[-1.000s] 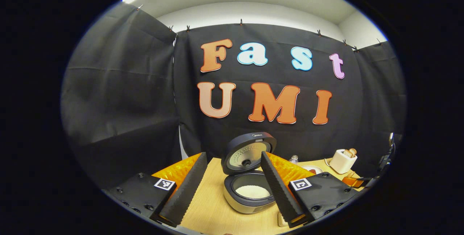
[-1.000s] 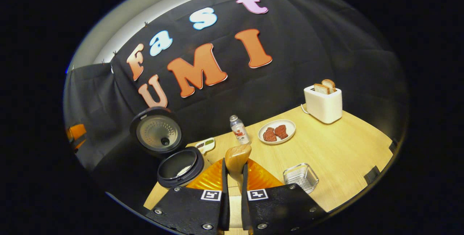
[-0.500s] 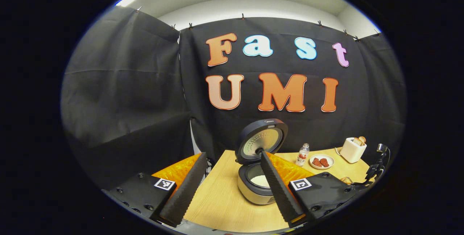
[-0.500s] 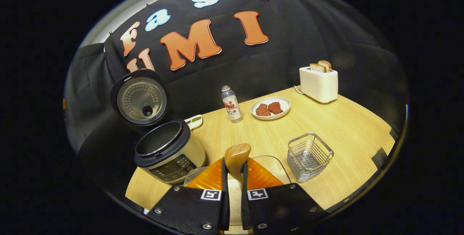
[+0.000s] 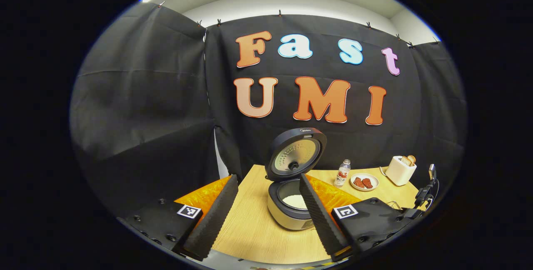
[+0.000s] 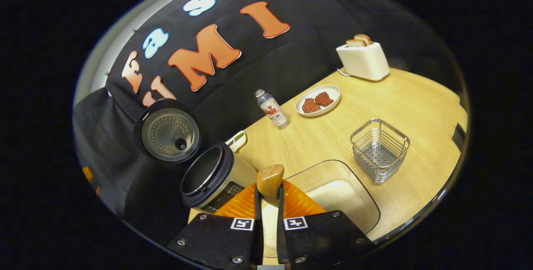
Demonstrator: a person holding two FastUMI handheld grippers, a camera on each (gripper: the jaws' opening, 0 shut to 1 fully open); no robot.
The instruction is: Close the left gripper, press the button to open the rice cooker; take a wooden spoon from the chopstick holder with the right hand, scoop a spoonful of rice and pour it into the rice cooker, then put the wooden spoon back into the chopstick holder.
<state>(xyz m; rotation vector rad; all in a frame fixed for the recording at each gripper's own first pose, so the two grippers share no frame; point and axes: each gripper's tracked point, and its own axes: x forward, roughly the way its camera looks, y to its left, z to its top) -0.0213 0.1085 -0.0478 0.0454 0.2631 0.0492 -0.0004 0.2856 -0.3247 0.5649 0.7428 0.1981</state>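
I have swung my right hand-held gripper [image 6: 268,220] toward the wire holder [image 6: 379,150], clamped on the wooden spoon [image 6: 270,180] above the rice tray [image 6: 366,197]. My left hand-held gripper [image 5: 266,216] gapes wide before the open rice cooker [image 5: 291,203] on the tabletop [image 5: 250,232].

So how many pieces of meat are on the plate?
2. Both lie side by side on the plate between the bottle and the toaster: left piece, right piece. None seems hidden.

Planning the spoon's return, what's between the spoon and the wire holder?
In the right gripper view, the clear rice container lies between wooden spoon and chopstick holder.
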